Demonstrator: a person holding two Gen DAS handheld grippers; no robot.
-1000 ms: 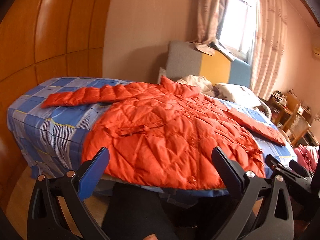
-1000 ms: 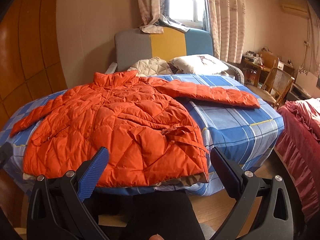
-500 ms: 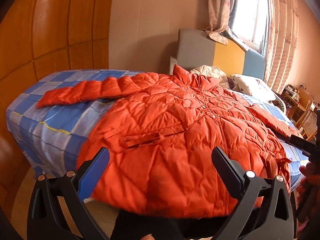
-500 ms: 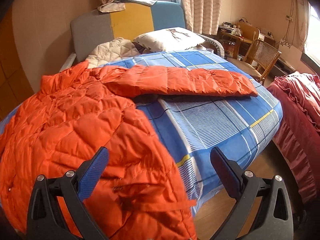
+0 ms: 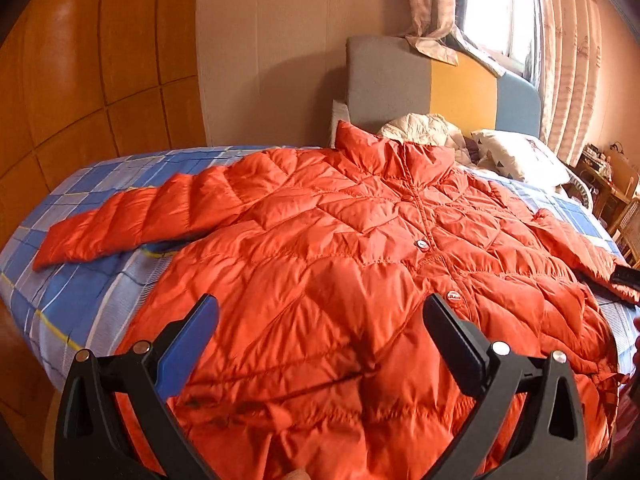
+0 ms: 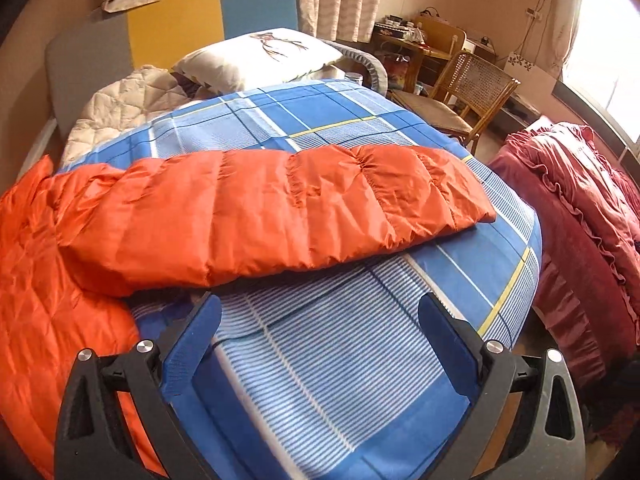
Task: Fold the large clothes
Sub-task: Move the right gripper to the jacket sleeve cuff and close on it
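An orange quilted down jacket (image 5: 340, 264) lies front-up and buttoned on a blue checked bed (image 5: 80, 280), sleeves spread to both sides. My left gripper (image 5: 320, 320) hovers open over the jacket's lower front, nothing between its fingers. In the right wrist view the jacket's right sleeve (image 6: 280, 208) stretches across the bedsheet (image 6: 340, 360). My right gripper (image 6: 320, 316) stands open just short of that sleeve, above the striped sheet, holding nothing. The other gripper's dark tip (image 5: 626, 276) shows at the right edge of the left wrist view.
A pillow (image 6: 256, 56) and a cream quilt (image 6: 120, 108) lie at the headboard (image 5: 400, 88). A wicker chair (image 6: 468, 96) and a cluttered desk (image 6: 404, 36) stand right of the bed. A dark red ruffled cover (image 6: 580, 220) lies close on the right. A wooden panelled wall (image 5: 80, 80) runs along the left.
Both grippers have moved forward over the bed. The left now hangs above the jacket's front; the right has swung rightwards to the outstretched sleeve. Both stay open.
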